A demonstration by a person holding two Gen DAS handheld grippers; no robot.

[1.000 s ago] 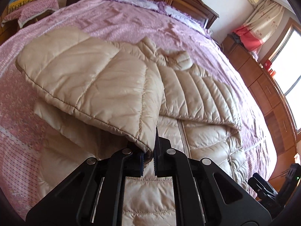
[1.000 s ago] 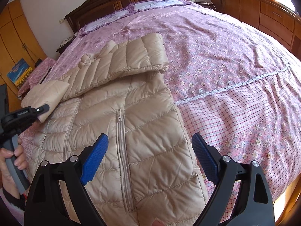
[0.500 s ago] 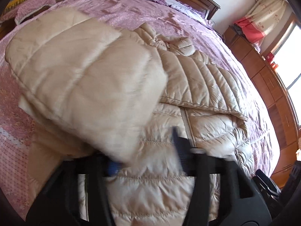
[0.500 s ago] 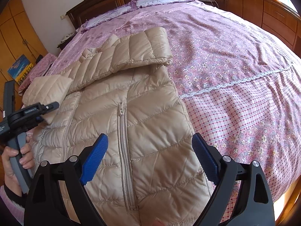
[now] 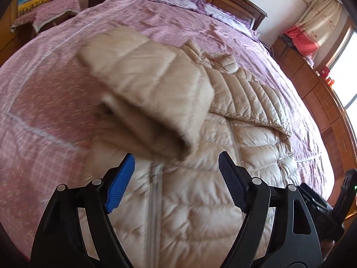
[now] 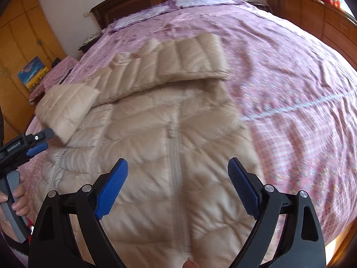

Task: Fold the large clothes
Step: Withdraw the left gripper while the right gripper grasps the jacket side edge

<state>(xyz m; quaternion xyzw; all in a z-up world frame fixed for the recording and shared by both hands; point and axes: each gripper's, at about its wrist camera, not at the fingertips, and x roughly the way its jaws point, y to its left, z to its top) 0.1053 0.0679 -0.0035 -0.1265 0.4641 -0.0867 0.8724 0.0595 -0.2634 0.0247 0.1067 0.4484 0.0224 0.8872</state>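
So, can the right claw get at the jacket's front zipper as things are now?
Probably yes. The right claw is open and holds nothing, and the zipper lies bare on the jacket straight ahead of it, with neither folded sleeve covering that part.

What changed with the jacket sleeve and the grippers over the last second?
The left gripper opened and let go of the beige puffer jacket's left sleeve, which now lies folded across the jacket's chest. The right gripper stayed open above the zipper; the other sleeve stayed folded.

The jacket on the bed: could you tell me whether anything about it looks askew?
Yes: the jacket's near sleeve lies loosely across the chest at a slant, puffed up, unlike the far sleeve folded flat.
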